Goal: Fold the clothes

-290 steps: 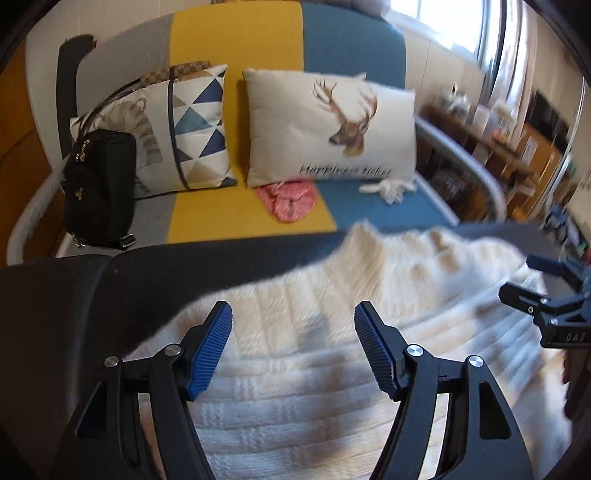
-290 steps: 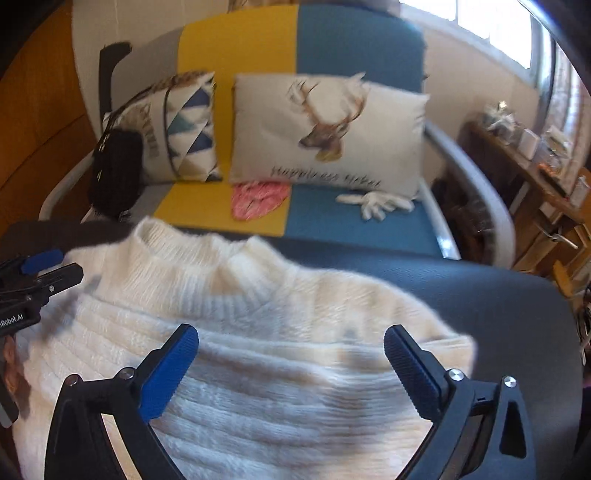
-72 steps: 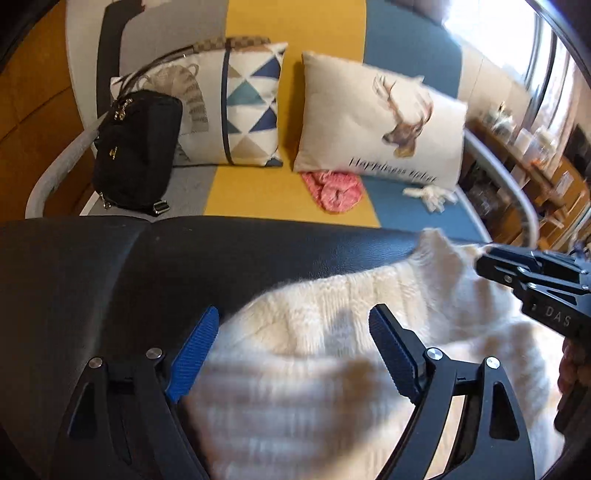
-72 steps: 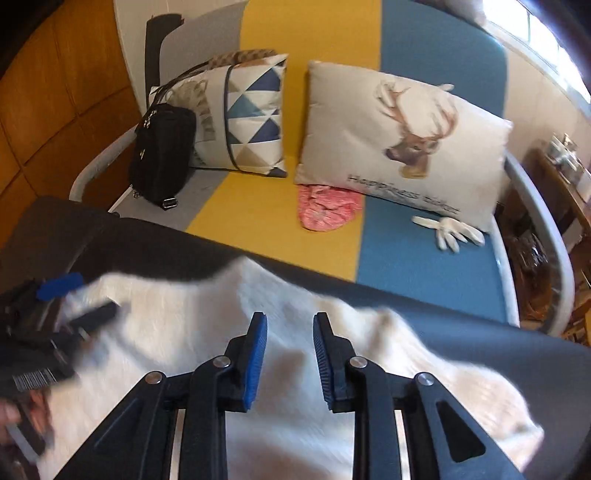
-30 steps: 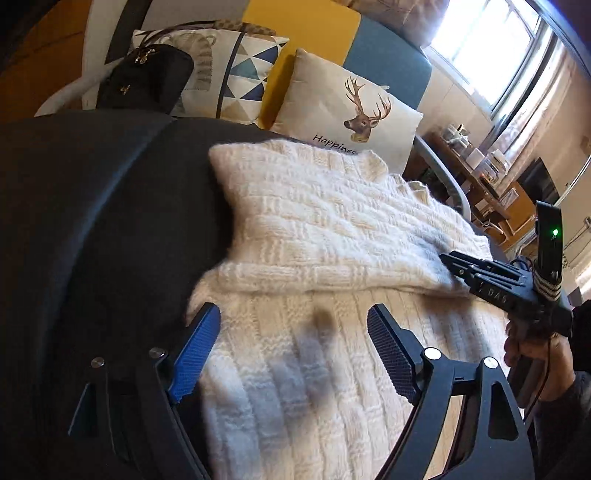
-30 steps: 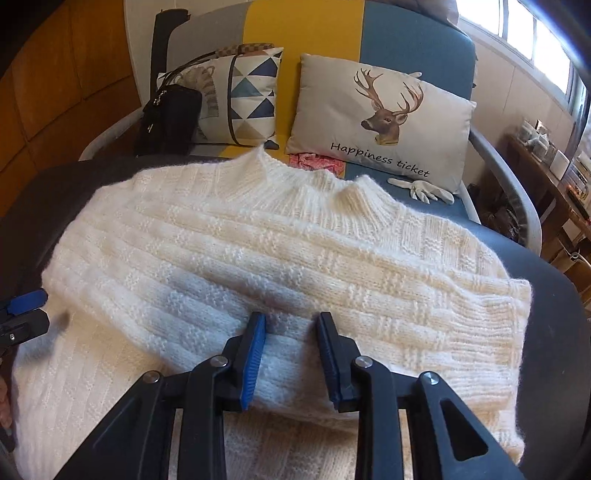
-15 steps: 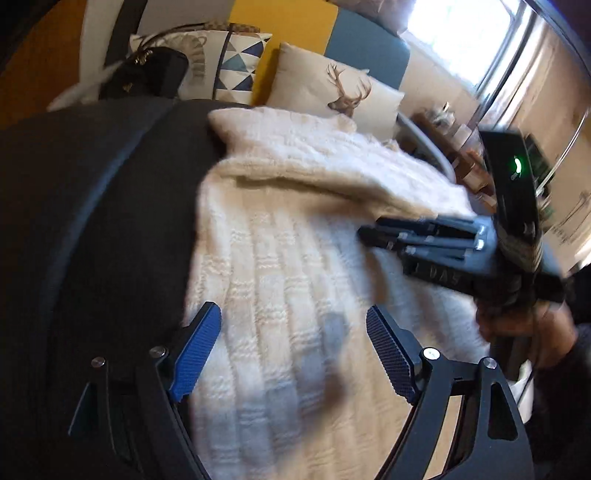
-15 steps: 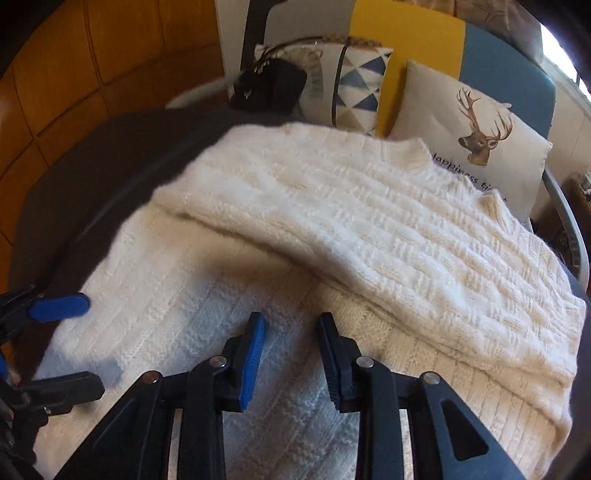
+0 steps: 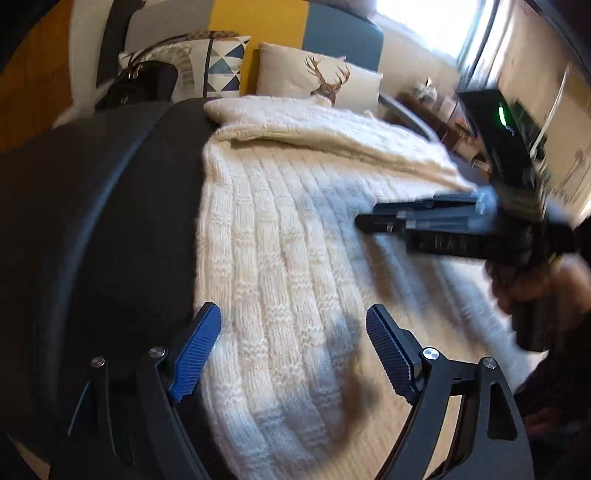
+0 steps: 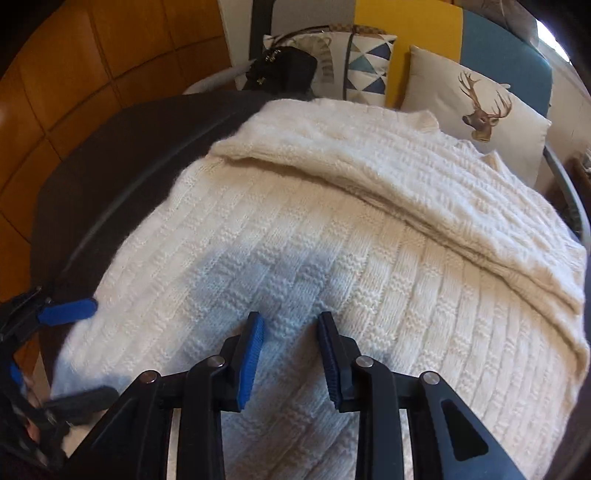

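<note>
Dark, smooth table (image 9: 110,206) fills the left of both views, with a yellow-and-blue sofa (image 10: 406,22), a deer-print cushion (image 10: 476,107) and a black bag (image 10: 280,68) behind it at the upper frame.

Change: a second ago the white sweater (image 10: 332,236) filled the right wrist view square-on, collar at top centre. Now both views look along it from nearer the hem, and its folded upper part runs as a diagonal band from upper centre to the right edge. Judgement: one fold is in place; the hem end, at lower frame, is probably the next section to fold.

Left gripper (image 9: 293,349): fingers spread wide, nothing between them, above the sweater's left edge. Right gripper (image 10: 291,350): fingers narrowly parted, no fabric pinched.

Material: thick, fuzzy cream knit in ribbed block pattern; soft, rounded fold edges.
</note>
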Demonstrator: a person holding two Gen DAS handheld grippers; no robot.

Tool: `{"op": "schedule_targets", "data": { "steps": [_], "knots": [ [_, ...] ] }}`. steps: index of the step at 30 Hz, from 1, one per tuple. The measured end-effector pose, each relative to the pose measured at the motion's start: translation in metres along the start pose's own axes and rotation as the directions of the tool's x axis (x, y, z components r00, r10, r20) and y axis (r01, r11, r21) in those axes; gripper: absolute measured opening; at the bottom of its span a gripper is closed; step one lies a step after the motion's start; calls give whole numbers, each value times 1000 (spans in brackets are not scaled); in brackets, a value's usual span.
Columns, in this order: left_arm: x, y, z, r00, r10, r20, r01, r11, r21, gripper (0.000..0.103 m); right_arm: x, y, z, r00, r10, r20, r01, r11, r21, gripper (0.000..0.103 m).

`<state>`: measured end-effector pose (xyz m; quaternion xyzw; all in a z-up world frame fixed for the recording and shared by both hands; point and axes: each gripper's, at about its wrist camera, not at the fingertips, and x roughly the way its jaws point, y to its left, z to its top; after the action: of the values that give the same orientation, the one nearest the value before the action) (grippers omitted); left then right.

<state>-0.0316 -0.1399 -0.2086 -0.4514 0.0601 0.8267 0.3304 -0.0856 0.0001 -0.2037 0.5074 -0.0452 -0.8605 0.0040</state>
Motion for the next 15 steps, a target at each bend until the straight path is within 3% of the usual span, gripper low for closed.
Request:
{"op": "schedule_targets", "data": {
  "steps": [3,5,7,9,10,15],
  "knots": [
    [-12,7,-5,998,-56,8,56,997,-53,84,-21,4,9,995,91,44,-93,995,30,30],
    [-17,10,-10,995,-95,5,96,992,-78,84,-26,17,19,986,154,63,-153,988,-27,30],
    [-20,11,-15,993,-119,-3,118,989,-91,84,-5,30,30,984,177,-10,-178,981,-80,30],
    [-11,0,-19,998,-65,-22,65,998,-23,84,27,41,31,994,59,-95,-75,983,-166,29],
    [-9,-6,-20,999,-41,-21,41,999,15,84,26,46,32,998,50,-31,-56,977,-207,30],
    [-21,-2,-25,997,-73,-10,73,997,-27,84,15,39,54,993,103,-58,-110,984,-137,30]
  ]
}}
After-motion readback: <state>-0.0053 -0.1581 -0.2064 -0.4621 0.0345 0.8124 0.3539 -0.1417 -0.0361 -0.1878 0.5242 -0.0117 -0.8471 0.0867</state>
